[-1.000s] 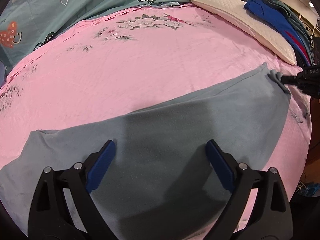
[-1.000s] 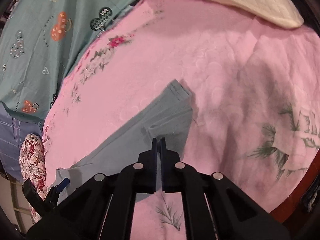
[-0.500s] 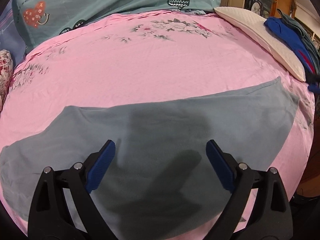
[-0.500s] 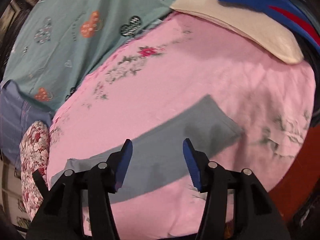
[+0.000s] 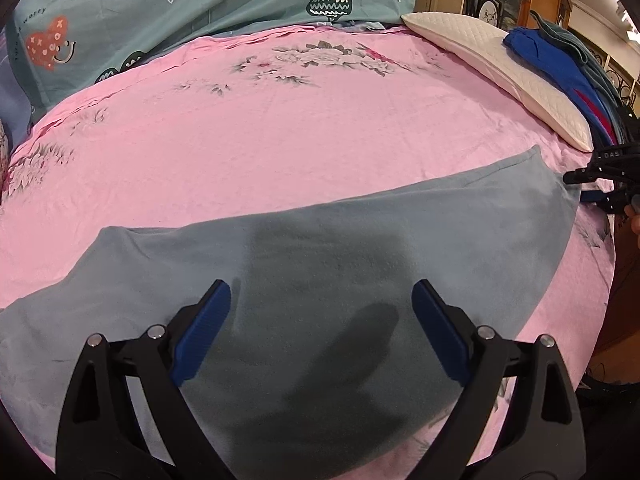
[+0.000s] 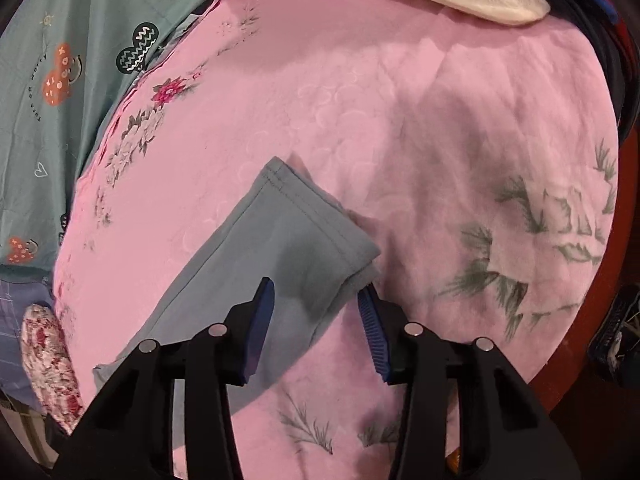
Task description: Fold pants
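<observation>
Grey-blue pants [image 5: 320, 272] lie flat across the pink floral bed sheet [image 5: 280, 132]. My left gripper [image 5: 320, 320] is open and empty above the wide part of the pants. In the right wrist view the leg's hemmed end [image 6: 288, 232] lies just ahead of my right gripper [image 6: 318, 300], which is open, its fingers either side of the leg's near corner. The right gripper also shows at the right edge of the left wrist view [image 5: 600, 184], close to the hem corner.
A cream pillow [image 5: 500, 76] and a pile of blue and teal clothes [image 5: 560, 60] lie at the far right. A teal patterned quilt [image 5: 160, 12] lies along the back. A floral cushion [image 6: 48, 356] sits at the bed's left end. The bed's edge runs near the hem.
My right gripper let go of the hem corner, opened, backed off, then came down close over the leg end. The left gripper stayed open and shifted a little over the pants.
</observation>
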### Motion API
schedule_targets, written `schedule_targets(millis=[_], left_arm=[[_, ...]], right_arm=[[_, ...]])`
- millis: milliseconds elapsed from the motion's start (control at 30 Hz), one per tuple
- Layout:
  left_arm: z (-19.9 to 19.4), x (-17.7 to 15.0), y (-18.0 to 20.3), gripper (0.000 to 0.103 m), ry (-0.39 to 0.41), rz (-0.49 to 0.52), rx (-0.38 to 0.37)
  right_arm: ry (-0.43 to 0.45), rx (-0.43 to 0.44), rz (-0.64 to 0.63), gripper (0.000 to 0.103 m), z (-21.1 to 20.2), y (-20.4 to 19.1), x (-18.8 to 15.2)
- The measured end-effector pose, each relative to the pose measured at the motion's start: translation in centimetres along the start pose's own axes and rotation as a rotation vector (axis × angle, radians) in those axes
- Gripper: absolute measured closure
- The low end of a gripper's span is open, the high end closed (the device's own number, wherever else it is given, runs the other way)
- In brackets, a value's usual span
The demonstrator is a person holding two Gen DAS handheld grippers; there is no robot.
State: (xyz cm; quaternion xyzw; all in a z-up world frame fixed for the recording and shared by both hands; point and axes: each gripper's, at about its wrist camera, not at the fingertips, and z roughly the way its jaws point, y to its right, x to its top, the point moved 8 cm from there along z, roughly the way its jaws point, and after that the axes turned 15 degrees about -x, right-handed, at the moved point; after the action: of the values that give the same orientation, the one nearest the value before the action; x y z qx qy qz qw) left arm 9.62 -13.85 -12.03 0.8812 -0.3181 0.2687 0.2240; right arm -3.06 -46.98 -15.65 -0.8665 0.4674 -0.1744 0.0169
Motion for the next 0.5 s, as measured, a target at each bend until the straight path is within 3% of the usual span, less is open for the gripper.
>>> schedule_targets(millis=[33,133,300,500], left_arm=[[0.0,0.0,0.0,0.010,0.000,-0.001,-0.001],[0.1,-0.2,-0.1,0.010,-0.006,-0.006,-0.003],[0.7,-0.3,-0.3,0.010,-0.032,-0.019,-0.005],[0.1,-0.7,-1.7,0.010,-0.046,-0.035,0.053]], right_arm=[[0.022,0.018,-0.012,0.085,0.0,-0.3,0.2],[0.046,0.037,-0.029,0.098,0.7,-0.5,0.2],[0.125,0.158,-0.117,0.100,-1.7,-2.8,-0.9],[0.220,0.363,-0.409,0.100,-8.4,-14.0,-6.0]])
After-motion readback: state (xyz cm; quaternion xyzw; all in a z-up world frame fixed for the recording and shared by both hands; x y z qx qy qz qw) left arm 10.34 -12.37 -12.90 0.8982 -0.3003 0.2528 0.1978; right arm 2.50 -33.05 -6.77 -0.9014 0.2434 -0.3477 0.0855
